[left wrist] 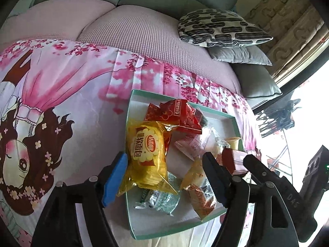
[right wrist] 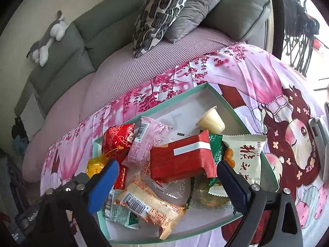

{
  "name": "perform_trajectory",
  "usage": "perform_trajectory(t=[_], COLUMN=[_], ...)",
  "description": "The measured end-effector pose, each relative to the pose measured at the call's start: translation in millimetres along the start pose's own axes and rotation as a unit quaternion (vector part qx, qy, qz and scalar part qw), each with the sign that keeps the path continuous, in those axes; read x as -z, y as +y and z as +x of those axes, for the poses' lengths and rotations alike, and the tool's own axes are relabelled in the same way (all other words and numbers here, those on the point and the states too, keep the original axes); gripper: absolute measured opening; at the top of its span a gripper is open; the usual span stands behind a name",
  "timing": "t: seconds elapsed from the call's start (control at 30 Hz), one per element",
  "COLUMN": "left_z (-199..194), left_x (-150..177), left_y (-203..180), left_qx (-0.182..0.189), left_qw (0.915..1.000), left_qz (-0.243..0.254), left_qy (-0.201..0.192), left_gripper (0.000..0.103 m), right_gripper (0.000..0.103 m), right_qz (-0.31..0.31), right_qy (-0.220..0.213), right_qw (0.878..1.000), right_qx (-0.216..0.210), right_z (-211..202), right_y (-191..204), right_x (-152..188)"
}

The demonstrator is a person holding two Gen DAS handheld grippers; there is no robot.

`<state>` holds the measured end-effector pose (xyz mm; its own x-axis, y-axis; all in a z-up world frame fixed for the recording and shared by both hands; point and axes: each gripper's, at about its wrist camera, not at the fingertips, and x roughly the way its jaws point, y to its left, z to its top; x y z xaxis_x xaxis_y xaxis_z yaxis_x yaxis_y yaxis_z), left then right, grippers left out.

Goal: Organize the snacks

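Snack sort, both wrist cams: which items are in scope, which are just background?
In scope:
- shallow teal-rimmed cardboard tray
- yellow plastic bread packet
- red foil-wrapped block
- pale jelly cup
- white sachet with black characters
- left tool and right tool, both open over the tray

Background:
- black-and-white patterned cushion
- plain grey cushion
- grey-and-white plush toy
- pink cartoon-print cloth

Left claw (left wrist: 164, 175) spread wide, blue-padded fingers (left wrist: 114, 182) splayed, nothing clamped between. Right claw (right wrist: 167, 187) likewise agape, blue pads (right wrist: 102, 187) far apart, gripping nothing. Both angled downward, close alongside each other.
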<state>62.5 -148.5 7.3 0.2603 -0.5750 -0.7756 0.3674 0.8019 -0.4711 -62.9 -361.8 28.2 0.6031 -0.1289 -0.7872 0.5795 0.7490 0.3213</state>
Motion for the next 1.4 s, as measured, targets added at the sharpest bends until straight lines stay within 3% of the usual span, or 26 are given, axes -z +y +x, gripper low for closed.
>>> perform_trajectory(t=[0.17,0.23,0.37,0.47,0.53,0.6,0.77,0.87,0.97,1.4], left_z=[-17,-22,-36,-46,-55,-63,-77,-79,-77,-60], left_x=[5,8,20,31,41,50,70,81,89,91], left_y=[6,9,19,27,32,37,53,55,54,66], left_qx=[-0.013,-0.036,-0.115,-0.191,-0.255,-0.285,-0.278,-0.303,-0.303,-0.303], left_qw=[0.9998,0.9991,0.9918,0.9786,0.963,0.9535,0.9572,0.9497,0.9502,0.9518], left_qz=[-0.001,0.003,0.024,0.04,0.049,0.058,0.037,0.043,0.052,0.045], left_qy=[-0.017,-0.025,-0.05,-0.065,-0.074,-0.079,-0.073,-0.066,-0.053,-0.005], left_gripper=[0.082,0.087,0.088,0.088,0.088,0.088,0.088,0.088,0.088,0.088], right_gripper=[0.099,0.1,0.101,0.101,0.101,0.101,0.101,0.101,0.101,0.101], right_qz=[-0.006,-0.01,-0.031,-0.049,-0.061,-0.069,-0.094,-0.101,-0.103,-0.111], right_qy=[-0.008,-0.012,-0.012,-0.01,-0.009,-0.004,0.014,0.022,0.03,0.023], right_qw=[1.0,1.0,0.999,0.999,0.998,0.998,0.995,0.995,0.994,0.994], right_qx=[0.007,0.007,0.008,0.005,0.002,-0.001,-0.003,-0.002,0.004,-0.005], right_z=[-7,-10,-15,-18,-19,-20,-19,-17,-16,-17], right_y=[2,4,14,23,29,34,44,46,45,46], right_x=[4,6,20,34,45,57,85,97,108,107])
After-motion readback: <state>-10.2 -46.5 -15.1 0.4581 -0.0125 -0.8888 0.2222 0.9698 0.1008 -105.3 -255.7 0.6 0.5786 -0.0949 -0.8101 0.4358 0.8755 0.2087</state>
